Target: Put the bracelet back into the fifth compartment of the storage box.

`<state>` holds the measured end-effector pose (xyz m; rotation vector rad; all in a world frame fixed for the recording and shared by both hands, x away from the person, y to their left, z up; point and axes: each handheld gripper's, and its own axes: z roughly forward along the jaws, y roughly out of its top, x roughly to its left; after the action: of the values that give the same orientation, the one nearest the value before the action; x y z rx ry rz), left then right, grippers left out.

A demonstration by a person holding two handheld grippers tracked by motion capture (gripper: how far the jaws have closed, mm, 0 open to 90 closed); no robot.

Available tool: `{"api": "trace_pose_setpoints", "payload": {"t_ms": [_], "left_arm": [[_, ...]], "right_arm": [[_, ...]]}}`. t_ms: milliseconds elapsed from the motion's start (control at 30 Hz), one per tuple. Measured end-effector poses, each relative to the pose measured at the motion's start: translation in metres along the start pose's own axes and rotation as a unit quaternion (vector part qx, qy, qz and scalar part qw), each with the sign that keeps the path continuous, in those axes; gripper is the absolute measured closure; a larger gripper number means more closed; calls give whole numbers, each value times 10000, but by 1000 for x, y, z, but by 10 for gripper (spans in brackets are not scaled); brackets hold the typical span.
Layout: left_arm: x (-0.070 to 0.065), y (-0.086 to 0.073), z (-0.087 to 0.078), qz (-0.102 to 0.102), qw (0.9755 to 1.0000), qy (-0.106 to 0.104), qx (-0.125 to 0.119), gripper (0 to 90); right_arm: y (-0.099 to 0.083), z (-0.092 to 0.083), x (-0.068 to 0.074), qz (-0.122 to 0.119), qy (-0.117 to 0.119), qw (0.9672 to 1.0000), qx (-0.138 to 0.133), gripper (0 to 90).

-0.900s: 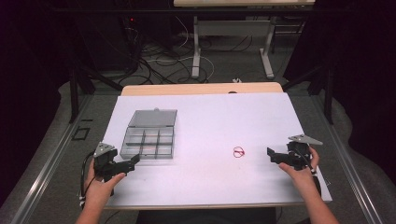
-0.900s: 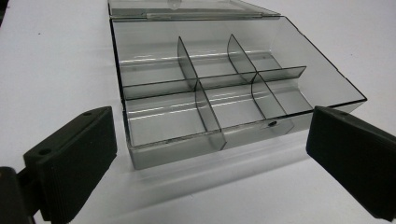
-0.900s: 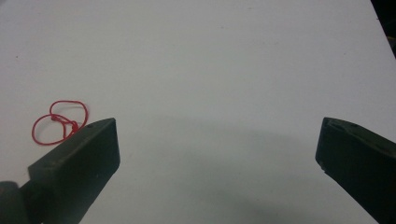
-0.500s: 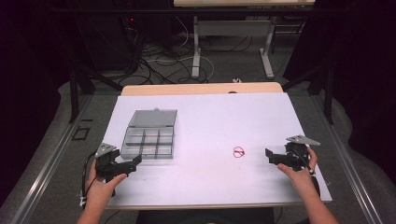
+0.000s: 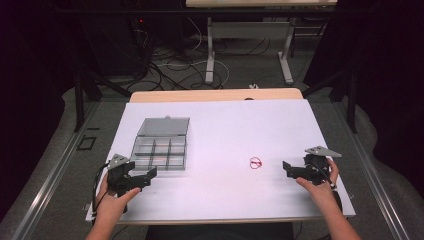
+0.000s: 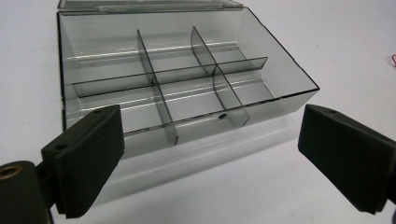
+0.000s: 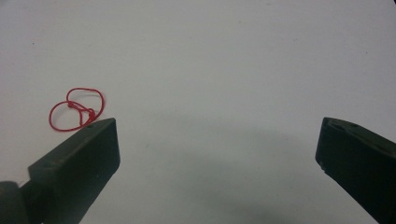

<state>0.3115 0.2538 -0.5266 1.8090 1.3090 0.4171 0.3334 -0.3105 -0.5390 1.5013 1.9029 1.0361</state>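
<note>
A clear grey compartment box (image 5: 161, 148) lies open on the white table, its lid (image 5: 164, 126) folded back; in the left gripper view the box (image 6: 177, 84) has several empty compartments. My left gripper (image 5: 148, 176) rests at the table's front left, just short of the box, jaws open and empty (image 6: 210, 154). A small red looped string (image 5: 256, 163) lies right of centre. My right gripper (image 5: 286, 167) sits to the string's right, open with nothing between its jaws (image 7: 217, 149); the red string (image 7: 74, 109) lies just beyond its left jaw.
The white table top (image 5: 225, 125) has a wooden strip (image 5: 215, 95) along its far edge. Behind it stand desk legs and cables (image 5: 170, 60) on the floor. Metal rails (image 5: 55, 170) run along both sides.
The right gripper has shifted slightly left toward the red string. The left gripper has barely moved.
</note>
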Motion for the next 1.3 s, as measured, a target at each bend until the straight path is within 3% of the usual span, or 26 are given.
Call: {"api": "trace_pose_setpoints", "payload": {"t_ms": [233, 500, 833, 1300], "left_arm": [[-14, 0, 5, 14, 9999, -105, 28, 155], [-25, -1, 10, 68, 9998, -174, 89, 173], [-43, -2, 16, 298, 9984, -414, 261, 225], [-55, -2, 20, 378, 9972, -573, 292, 263]], "right_arm": [[-1, -1, 0, -39, 1, 10000, -2, 0], [-1, -1, 2, -36, 40, 10000, -12, 0], [-1, -1, 2, -39, 70, 10000, 3, 0], [-1, 0, 3, -60, 85, 9999, 12, 0]]}}
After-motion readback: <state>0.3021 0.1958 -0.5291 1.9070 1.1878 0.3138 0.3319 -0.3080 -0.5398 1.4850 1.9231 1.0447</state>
